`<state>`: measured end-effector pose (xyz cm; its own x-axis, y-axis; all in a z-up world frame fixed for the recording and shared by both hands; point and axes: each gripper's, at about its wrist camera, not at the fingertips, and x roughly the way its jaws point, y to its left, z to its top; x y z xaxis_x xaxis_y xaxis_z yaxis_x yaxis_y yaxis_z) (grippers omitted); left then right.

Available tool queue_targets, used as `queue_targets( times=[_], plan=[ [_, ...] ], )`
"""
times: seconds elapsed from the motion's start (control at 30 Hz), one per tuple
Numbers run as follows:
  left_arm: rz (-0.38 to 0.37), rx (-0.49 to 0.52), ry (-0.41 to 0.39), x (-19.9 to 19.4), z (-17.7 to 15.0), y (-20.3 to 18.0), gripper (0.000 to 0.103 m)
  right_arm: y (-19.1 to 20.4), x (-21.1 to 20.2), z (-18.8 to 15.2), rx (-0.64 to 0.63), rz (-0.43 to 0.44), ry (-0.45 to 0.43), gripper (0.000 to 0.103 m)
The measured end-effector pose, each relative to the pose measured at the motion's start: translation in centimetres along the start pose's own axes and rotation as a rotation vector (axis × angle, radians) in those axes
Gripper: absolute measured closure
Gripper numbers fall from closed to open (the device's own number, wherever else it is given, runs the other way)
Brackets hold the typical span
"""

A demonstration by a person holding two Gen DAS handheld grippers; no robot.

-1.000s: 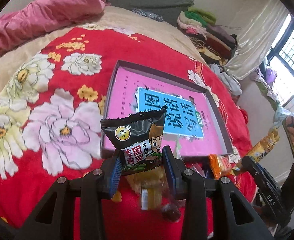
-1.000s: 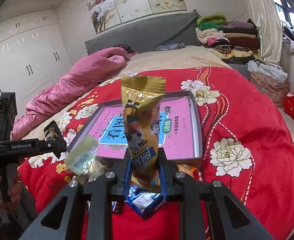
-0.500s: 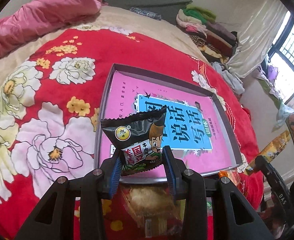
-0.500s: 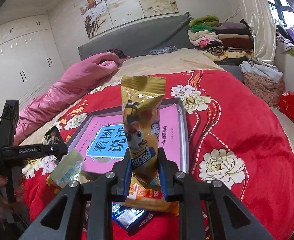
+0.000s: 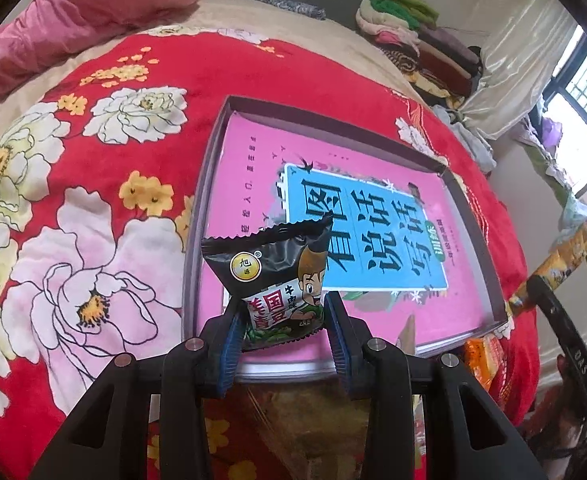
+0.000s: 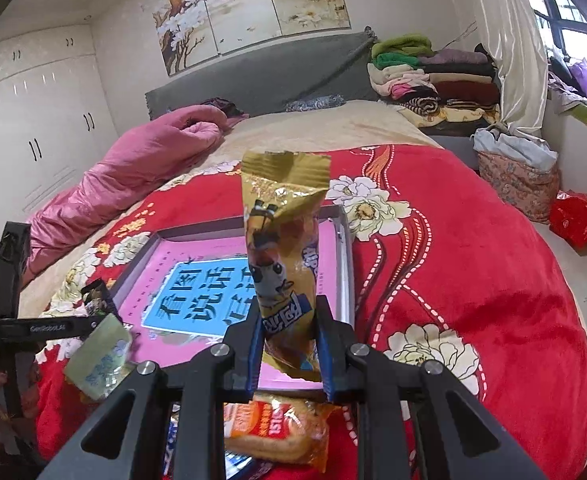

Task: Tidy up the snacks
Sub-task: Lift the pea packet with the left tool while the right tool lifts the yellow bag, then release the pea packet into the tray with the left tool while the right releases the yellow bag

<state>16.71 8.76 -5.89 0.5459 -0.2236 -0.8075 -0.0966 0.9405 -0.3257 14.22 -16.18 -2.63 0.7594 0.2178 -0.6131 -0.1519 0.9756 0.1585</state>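
Note:
My left gripper (image 5: 281, 332) is shut on a small black snack packet (image 5: 277, 276) with a cartoon boy on it, held upright over the near edge of a shallow grey box (image 5: 205, 184) lined with a pink and blue book cover. My right gripper (image 6: 289, 344) is shut on a tall golden snack wrapper (image 6: 285, 240), upright above the box's (image 6: 347, 264) near right corner. The left gripper (image 6: 45, 326) with its black packet (image 6: 97, 300) shows at the left of the right wrist view. The right gripper's golden wrapper (image 5: 553, 268) shows at the right edge of the left wrist view.
The box lies on a red flowered blanket (image 6: 473, 272) on a bed. Loose snacks lie near the front: an orange packet (image 6: 281, 428), a pale green one (image 6: 97, 356), another orange packet (image 5: 481, 360). A pink quilt (image 6: 133, 168) lies far left; folded clothes (image 6: 425, 76) are stacked beyond.
Both grippers have moved forward over the box with their packets still held. The loose snack pile has slid back beneath them, and the box fills more of each view.

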Motion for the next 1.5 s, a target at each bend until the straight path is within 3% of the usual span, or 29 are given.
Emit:
queue_targets(
  times=[0.93,1.5],
  plan=[
    [0.005,0.020,0.012,0.6,-0.2,-0.3,0.064,-0.6,5.4,-1.4,-0.017,-0.006,0.192,0.079],
    [0.003,0.020,0.012,0.6,-0.2,-0.3,0.064,-1.0,5.3,-1.4,0.008,0.016,0.201,0.078]
  ],
)
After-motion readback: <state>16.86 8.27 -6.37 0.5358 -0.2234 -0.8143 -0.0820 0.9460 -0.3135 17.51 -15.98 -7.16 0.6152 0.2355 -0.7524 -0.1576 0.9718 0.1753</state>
